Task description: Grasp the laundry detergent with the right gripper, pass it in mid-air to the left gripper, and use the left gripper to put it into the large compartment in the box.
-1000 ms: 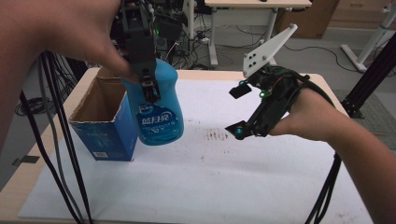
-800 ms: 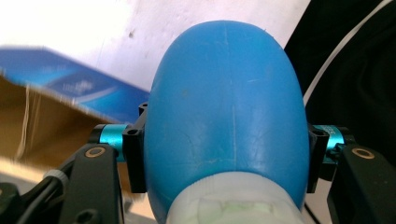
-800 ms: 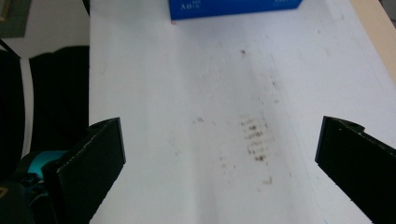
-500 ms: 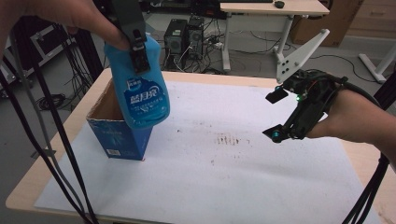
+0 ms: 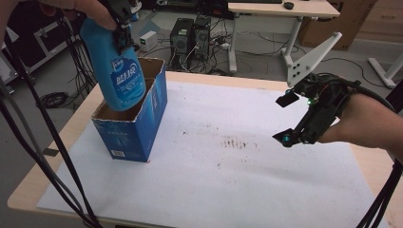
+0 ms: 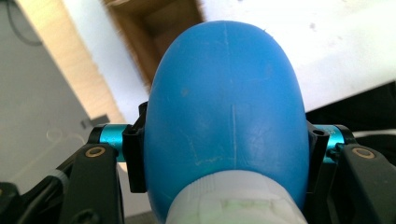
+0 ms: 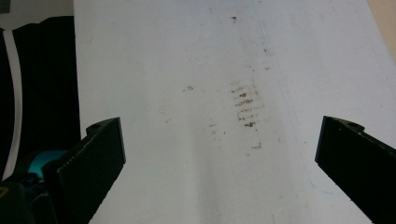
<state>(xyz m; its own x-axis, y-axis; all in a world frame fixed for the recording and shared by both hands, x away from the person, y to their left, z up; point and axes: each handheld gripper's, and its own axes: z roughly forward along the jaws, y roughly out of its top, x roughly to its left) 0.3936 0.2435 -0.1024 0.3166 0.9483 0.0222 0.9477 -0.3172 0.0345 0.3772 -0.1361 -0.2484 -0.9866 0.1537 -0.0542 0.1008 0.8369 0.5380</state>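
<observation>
Bottle (image 5: 117,71) hanging base-down over the box (image 5: 133,124)
Left gripper (image 6: 224,144) is clamping its neck end, long axis near upright; right gripper (image 5: 290,118) is hovering rightward, fingers (image 7: 95,158) apart.

We see even, diffuse indoor light in the high view, bright enough that the white sheet (image 5: 228,180) on the table reads clean and nearly shadowless; only a soft, faint shadow lies beside the blue box (image 5: 130,128). The picture is a little soft and grainy, and the hand at the top left edge is blurred. In the left gripper view the blue bottle (image 6: 224,116) sits so close that its near cap is out of focus, with a gentle sheen on its curved top and the background hazy. In the right gripper view the sheet is bright, slightly washed out, and the jaws at the bottom corners look soft.
</observation>
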